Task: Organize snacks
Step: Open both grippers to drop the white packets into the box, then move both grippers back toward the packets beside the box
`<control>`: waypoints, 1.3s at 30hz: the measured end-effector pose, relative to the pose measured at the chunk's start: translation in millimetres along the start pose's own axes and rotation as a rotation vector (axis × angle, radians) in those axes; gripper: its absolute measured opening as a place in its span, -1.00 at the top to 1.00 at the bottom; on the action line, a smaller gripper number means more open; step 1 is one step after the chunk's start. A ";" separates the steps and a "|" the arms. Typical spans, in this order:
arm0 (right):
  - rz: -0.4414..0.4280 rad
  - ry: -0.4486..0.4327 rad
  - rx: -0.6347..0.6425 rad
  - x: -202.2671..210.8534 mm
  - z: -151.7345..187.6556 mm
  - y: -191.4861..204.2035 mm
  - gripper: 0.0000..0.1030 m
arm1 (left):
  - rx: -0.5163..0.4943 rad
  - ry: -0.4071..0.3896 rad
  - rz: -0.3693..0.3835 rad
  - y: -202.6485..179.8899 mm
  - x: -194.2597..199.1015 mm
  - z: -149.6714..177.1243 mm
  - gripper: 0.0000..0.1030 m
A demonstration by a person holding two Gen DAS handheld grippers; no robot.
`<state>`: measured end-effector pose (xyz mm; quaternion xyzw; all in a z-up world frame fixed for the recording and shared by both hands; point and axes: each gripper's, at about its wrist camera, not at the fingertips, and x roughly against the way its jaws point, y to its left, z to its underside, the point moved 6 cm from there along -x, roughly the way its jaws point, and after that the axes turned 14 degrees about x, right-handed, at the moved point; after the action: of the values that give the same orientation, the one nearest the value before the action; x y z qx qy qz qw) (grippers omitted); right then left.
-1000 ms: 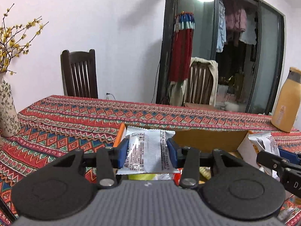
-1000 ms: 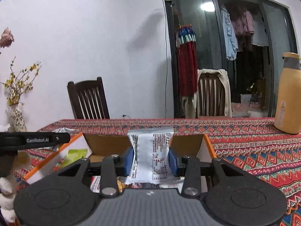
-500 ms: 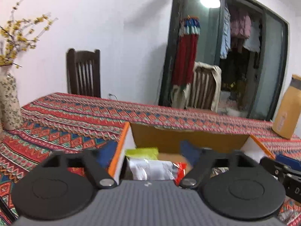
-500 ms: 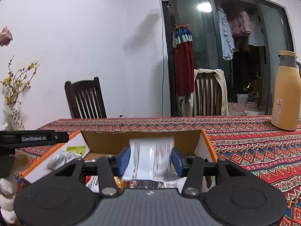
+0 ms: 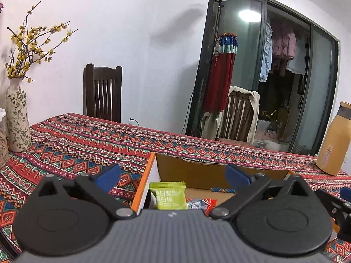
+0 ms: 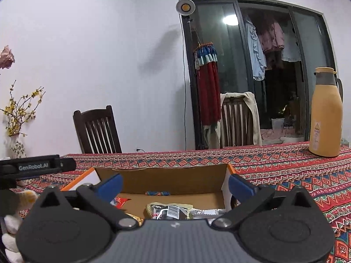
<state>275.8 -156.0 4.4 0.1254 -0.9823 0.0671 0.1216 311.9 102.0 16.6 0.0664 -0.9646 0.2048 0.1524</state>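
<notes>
both tongs hang over the open cardboard box [image 5: 197,171], and both are opening wide with nothing between the blue pads. the left tongs [image 5: 173,175] straddle the box's orange left edge, and the right tongs [image 6: 175,184] sit above its middle.

the snacks lie inside the box: a green packet [image 5: 170,195] stands against the left wall, a red wrapper [image 5: 204,202] lies beside it, and in the right wrist view a dark packet with a barcode [image 6: 169,211] rests on the pile near a small striped candy [image 6: 157,192] by the back wall. so several snacks are already boxed, and i judge this drop-off finished. whether more snacks wait outside the box i cannot tell, since the tongs' bodies hide the near surface [image 5: 83,144].

around the box, a flowered vase [image 5: 16,118] stands at the left of the patterned cloth, and a yellow thermos [image 6: 326,114] stands well apart on the right. two wooden chairs sit behind. nothing blocks the box's open top; the two tongs are close together, so they could bump when pulling back.
</notes>
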 end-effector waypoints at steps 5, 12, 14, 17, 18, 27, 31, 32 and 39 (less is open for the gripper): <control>0.002 -0.004 -0.002 0.8 -1.4 -0.3 -1.00 | 0.001 -0.006 0.003 -1.0 2.8 0.6 -1.00; 0.004 -0.005 -0.002 1.1 -1.5 -2.5 -1.00 | 0.003 -0.025 0.003 -3.2 9.1 -3.3 -1.00; 0.003 -0.008 -0.003 2.0 -2.1 -3.2 -1.00 | 0.004 -0.031 0.000 -4.4 11.7 -5.7 -1.00; 0.003 -0.013 -0.002 4.5 -1.5 -2.4 -1.00 | 0.008 -0.041 0.001 -6.7 18.5 -11.6 -1.00; 0.002 -0.014 -0.003 4.7 -1.7 -2.7 -1.00 | 0.009 -0.046 0.001 -7.3 21.1 -13.3 -1.00; -0.002 -0.008 0.007 5.6 -6.4 -2.1 -1.00 | 0.019 -0.045 0.011 -6.0 51.0 -20.0 -1.00; 0.001 -0.026 0.018 16.0 -15.6 -3.5 -1.00 | 0.010 -0.046 0.011 -1.6 66.1 -21.2 -1.00; 0.003 -0.029 0.021 19.4 -17.4 -3.6 -1.00 | 0.007 -0.046 0.012 -0.4 69.5 -21.1 -1.00; 0.008 -0.037 0.044 49.6 -20.1 3.5 -1.00 | -0.004 -0.035 0.020 9.7 95.6 -13.9 -1.00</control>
<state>232.8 -160.8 36.0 0.1252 -0.9832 0.0866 0.1002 223.5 110.3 55.8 0.0602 -0.9681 0.2033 0.1333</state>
